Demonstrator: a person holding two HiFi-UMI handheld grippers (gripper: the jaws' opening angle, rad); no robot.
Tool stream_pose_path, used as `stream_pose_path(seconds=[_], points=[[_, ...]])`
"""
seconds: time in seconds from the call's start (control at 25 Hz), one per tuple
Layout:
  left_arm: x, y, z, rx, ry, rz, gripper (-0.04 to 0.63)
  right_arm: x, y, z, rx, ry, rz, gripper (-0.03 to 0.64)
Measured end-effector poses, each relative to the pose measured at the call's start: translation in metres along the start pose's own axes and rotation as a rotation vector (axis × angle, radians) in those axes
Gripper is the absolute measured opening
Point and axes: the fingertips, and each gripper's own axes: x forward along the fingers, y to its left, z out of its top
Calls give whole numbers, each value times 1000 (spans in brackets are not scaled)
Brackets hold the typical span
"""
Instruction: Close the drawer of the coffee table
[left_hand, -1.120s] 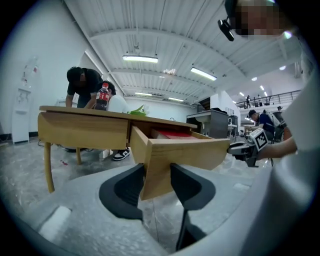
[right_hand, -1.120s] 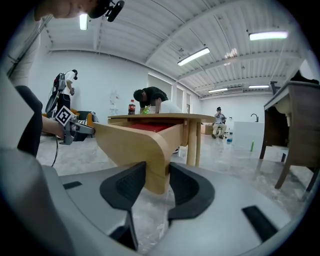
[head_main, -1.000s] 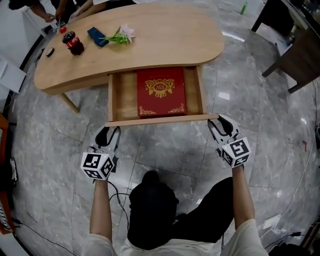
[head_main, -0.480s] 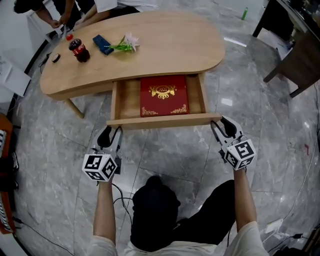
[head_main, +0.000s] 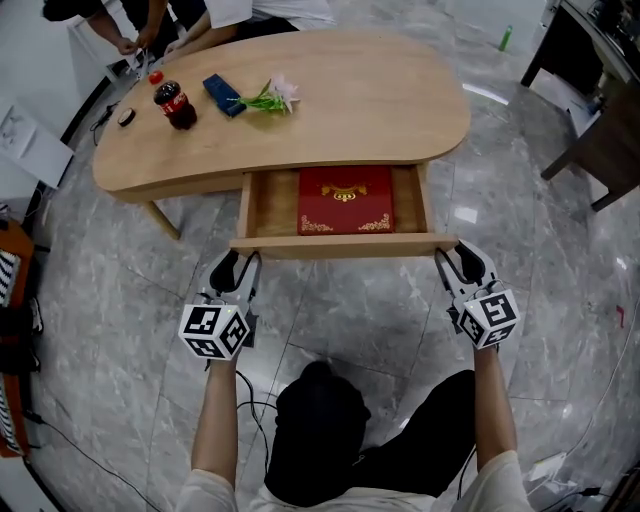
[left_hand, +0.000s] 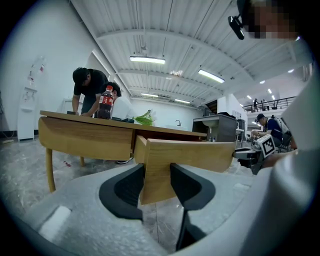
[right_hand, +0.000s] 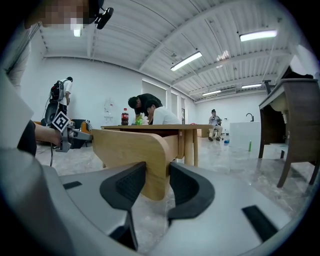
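While the drawer (head_main: 270, 205) stands partly out of the coffee table (head_main: 380, 100), a red book (head_main: 346, 200) lying flat inside it, my left claw (head_main: 238, 264) is clamped on the left end of its front panel (head_main: 345, 244); my right claw (head_main: 458, 256) pinches the right end; both point at the table.

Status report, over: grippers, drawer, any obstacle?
Clamped on drawer front: left gripper at left end, right gripper at right end. Open drawer holds red book, flat. Nothing seen blocking.
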Motion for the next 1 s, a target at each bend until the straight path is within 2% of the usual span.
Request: stream_pose_path(seconds=[0.36,1.0], points=[[28,17,11,-9,38,-7,172,26,-10,8,-14,4,-19,161],[62,32,20,-34,27,-35,172,62,-33,16,-4,35,-74,163]])
